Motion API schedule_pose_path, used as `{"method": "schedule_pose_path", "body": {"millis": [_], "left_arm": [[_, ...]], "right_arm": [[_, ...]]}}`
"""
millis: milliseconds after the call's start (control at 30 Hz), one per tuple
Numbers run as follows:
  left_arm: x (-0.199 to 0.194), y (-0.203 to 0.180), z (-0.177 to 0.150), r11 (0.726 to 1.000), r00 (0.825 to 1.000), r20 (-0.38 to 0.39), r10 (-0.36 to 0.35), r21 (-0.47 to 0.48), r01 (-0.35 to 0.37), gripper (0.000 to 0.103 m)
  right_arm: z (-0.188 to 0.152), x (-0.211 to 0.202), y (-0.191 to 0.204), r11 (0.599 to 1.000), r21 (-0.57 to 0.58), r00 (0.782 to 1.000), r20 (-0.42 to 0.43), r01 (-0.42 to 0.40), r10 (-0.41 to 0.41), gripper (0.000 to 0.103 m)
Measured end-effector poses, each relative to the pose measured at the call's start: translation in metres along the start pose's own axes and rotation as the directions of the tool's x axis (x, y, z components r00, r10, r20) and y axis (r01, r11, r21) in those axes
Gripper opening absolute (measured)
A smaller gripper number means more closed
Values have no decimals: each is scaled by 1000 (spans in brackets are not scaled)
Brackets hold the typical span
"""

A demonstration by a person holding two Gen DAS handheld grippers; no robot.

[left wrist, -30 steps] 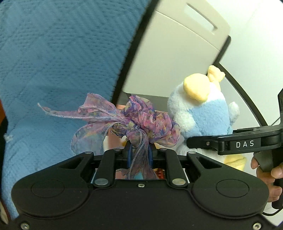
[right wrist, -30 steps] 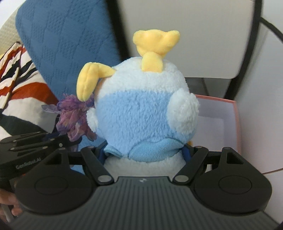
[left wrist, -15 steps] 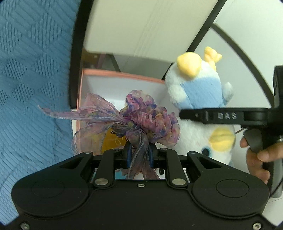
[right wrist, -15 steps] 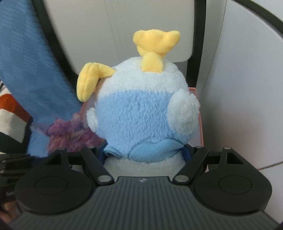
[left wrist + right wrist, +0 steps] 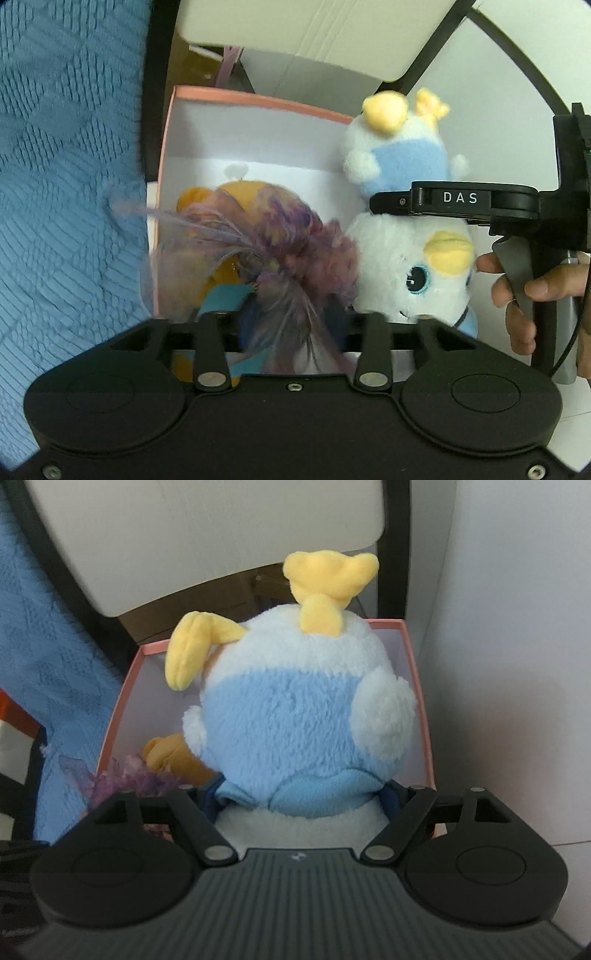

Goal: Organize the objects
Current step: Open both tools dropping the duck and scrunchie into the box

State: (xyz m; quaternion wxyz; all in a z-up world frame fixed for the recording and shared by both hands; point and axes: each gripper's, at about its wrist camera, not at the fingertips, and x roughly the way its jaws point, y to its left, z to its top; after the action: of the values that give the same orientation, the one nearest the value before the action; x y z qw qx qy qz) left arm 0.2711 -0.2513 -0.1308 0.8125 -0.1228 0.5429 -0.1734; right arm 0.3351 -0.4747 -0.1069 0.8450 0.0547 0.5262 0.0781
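My left gripper [image 5: 291, 314] is shut on a purple-pink fabric bow [image 5: 280, 243] and holds it over a pink-rimmed white box [image 5: 258, 101]. An orange plush toy [image 5: 207, 199] lies inside the box. My right gripper [image 5: 301, 797] is shut on a blue-and-white plush bird [image 5: 303, 716] with yellow feet, held head down over the same box [image 5: 415, 672]. In the left wrist view the bird [image 5: 406, 236] and the right gripper [image 5: 461, 199] sit just right of the bow. The bow [image 5: 122, 779] and orange plush [image 5: 166, 753] show low left in the right wrist view.
A blue quilted blanket [image 5: 66, 166] hangs along the left of the box. A white chair seat with black frame [image 5: 332, 33] stands behind the box. A white wall [image 5: 517, 627] is to the right.
Both grippers have moved forward and tilted down over the box. The box's inside and the orange plush have come into view. The bow is blurred from motion.
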Motion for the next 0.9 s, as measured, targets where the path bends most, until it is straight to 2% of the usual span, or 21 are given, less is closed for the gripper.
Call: {"method": "schedule_pose_path", "body": {"millis": [67, 167, 267, 367, 467, 633, 900], "left_arm": [[-11, -1, 0, 1000, 1000, 24, 5, 10, -6, 62], [-34, -4, -3, 1000, 998, 57, 9, 16, -10, 78], [-59, -9, -4, 999, 994, 105, 13, 38, -17, 87], [-87, -15, -7, 999, 990, 143, 0, 51, -8, 91], [-116, -23, -12, 997, 982, 191, -8, 80, -8, 101], [-158, -29, -24, 993, 968, 249, -24, 119, -6, 102], [-200, -26, -56, 988, 945, 323, -45, 154, -6, 103]], "right_arm": [[3, -5, 2, 1000, 20, 1000, 13, -14, 14, 94], [2, -22, 4, 999, 31, 998, 44, -36, 35, 94], [3, -46, 15, 999, 29, 996, 88, -35, 32, 94], [7, -76, 15, 999, 23, 990, 132, -46, 42, 94], [-4, -111, 20, 997, 23, 984, 169, -68, 63, 94], [-33, -169, 37, 997, 4, 969, 238, -77, 73, 94], [-91, -219, 50, 996, 9, 944, 319, -86, 79, 94]]}}
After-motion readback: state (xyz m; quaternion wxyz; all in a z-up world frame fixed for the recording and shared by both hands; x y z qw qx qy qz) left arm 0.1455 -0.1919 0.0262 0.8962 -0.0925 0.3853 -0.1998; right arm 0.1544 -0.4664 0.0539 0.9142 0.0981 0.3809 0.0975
